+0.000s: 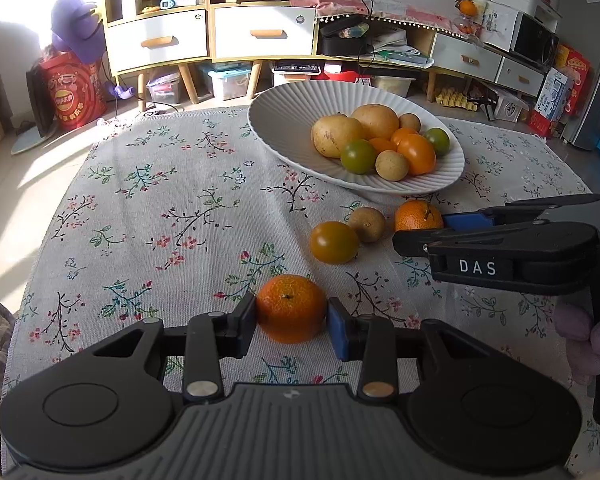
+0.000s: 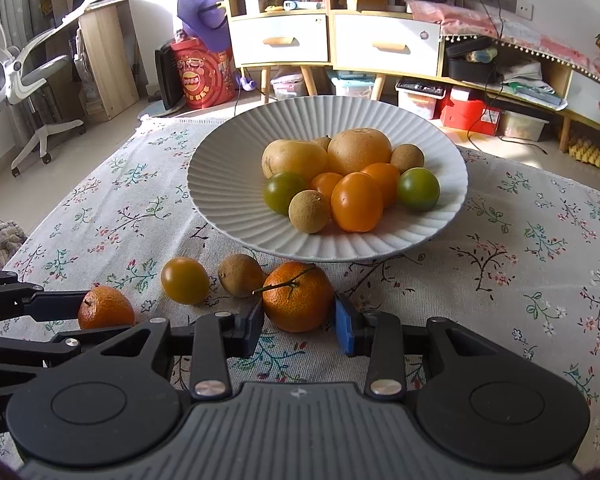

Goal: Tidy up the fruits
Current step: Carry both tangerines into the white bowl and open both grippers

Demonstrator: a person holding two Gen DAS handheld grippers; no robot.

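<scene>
1. Ribbed plate already holds most fruit – pears, tomatoes, longans.
2. Left gripper clamps a tangerine on the tablecloth.
3. Right gripper pinches the stemmed tangerine – yellow tomato and longan remain beside it.

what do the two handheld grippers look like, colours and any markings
Both are matte black plastic with a ribbed grey centre plate, two round black discs at the sides and silver pivot pins. On the left gripper and on the right gripper, one finger pad is black and the other is blue. Seen side-on from the left wrist view, the right one carries white letters "DAS". No cables or sleeves show.
</scene>
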